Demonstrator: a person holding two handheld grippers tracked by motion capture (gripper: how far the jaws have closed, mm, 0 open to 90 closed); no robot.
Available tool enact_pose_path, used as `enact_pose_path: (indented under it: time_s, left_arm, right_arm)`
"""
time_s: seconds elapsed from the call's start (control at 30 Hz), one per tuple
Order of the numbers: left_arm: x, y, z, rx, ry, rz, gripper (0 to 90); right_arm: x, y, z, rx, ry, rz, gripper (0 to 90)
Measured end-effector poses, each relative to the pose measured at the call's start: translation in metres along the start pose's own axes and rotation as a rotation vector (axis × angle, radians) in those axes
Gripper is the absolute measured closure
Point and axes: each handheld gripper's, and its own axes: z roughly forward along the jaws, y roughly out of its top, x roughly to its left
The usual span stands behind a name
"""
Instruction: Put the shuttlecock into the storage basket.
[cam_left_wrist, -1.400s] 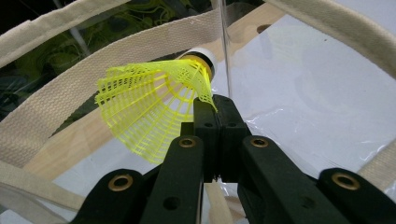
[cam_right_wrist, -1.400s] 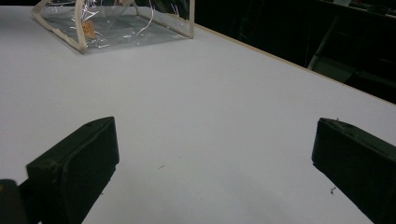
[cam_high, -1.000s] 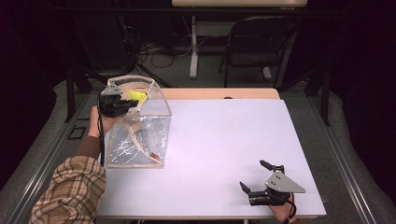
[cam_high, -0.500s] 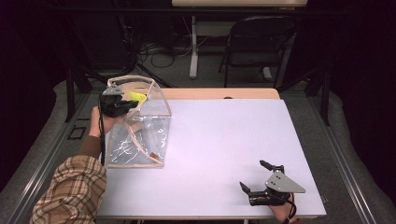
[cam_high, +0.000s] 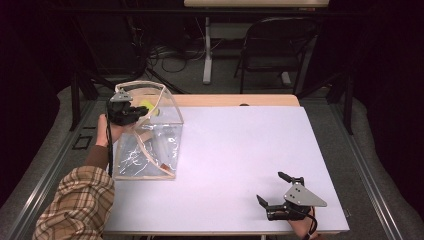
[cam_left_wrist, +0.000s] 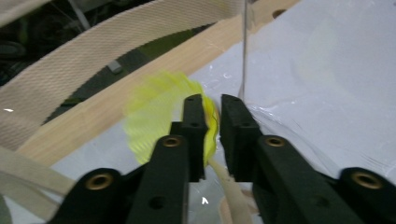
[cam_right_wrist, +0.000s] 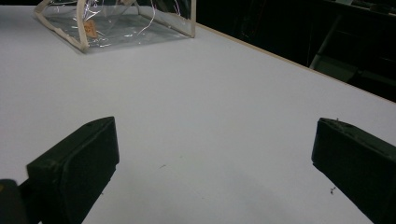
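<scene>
A clear plastic bag (cam_high: 150, 147) with beige trim stands on the left of the white table (cam_high: 240, 150). At its open top my left gripper (cam_high: 141, 113) is shut on a yellow mesh-like thing (cam_high: 148, 106). In the left gripper view the jaws pinch the edge of that blurred yellow thing (cam_left_wrist: 152, 112), and my left gripper (cam_left_wrist: 212, 106) hangs over the bag's beige strap (cam_left_wrist: 93, 51). My right gripper (cam_high: 270, 188) rests open near the table's front right edge with nothing between its fingers. In the right gripper view my right gripper (cam_right_wrist: 215, 144) faces the bag (cam_right_wrist: 121, 21) across bare table.
A bare wooden strip (cam_high: 235, 100) runs along the table's far edge. Behind the table stand a dark folding chair (cam_high: 280, 45) and a white desk leg (cam_high: 207, 50), with cables on the floor. A small orange tag (cam_right_wrist: 90, 28) lies inside the bag.
</scene>
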Motion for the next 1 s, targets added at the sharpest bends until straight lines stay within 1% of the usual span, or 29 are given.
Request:
enact_pose_path:
  time_s: [0.03, 0.07, 0.2, 0.37, 0.4, 0.47, 0.53, 0.6, 0.7, 0.8, 0.9, 1.0]
  left_arm:
    - [0.000, 0.000, 0.000, 0.000, 0.000, 0.000, 74.2]
    - [0.001, 0.000, -0.002, -0.016, 0.012, -0.012, 70.2]
    - [0.004, 0.000, -0.008, -0.041, 0.037, -0.037, 55.0]
    - [0.003, 0.002, -0.016, -0.062, 0.050, -0.049, 40.8]
    - [0.002, 0.003, -0.019, -0.071, 0.057, -0.053, 39.0]
    - [0.001, 0.004, -0.021, -0.075, 0.061, -0.052, 34.2]
    - [0.000, 0.005, -0.023, -0.078, 0.064, -0.052, 31.5]
    - [-0.002, 0.006, -0.027, -0.098, 0.056, -0.063, 28.1]
    - [-0.004, 0.007, -0.030, -0.102, 0.057, -0.060, 23.0]
    - [-0.008, 0.010, -0.037, -0.120, 0.063, -0.054, 19.3]
    - [-0.011, 0.011, -0.042, -0.137, 0.061, -0.059, 15.5]
    - [-0.013, 0.012, -0.045, -0.142, 0.064, -0.063, 12.3]
  right_arm:
    - [0.000, 0.000, 0.000, 0.000, -0.001, 0.000, 0.5]
    - [0.000, 0.000, 0.000, -0.003, -0.001, 0.001, 0.5]
    - [0.000, 0.000, 0.000, -0.002, 0.000, 0.002, 0.5]
    - [0.000, -0.001, 0.000, 0.000, 0.000, 0.004, 0.4]
    - [-0.001, -0.001, 0.000, 0.001, 0.000, 0.005, 0.5]
    - [-0.001, -0.001, 0.000, 0.000, -0.001, 0.006, 0.5]
    - [-0.001, -0.002, -0.001, -0.002, -0.002, 0.009, 0.5]
    - [-0.002, -0.002, -0.001, -0.002, -0.001, 0.011, 0.5]
    - [-0.002, -0.003, -0.001, 0.002, -0.001, 0.014, 0.5]
    - [-0.002, -0.003, -0.001, 0.000, 0.000, 0.015, 0.5]
    - [-0.002, -0.002, 0.000, 0.000, 0.001, 0.012, 0.5]
    - [-0.002, -0.002, 0.000, -0.001, 0.002, 0.011, 0.6]
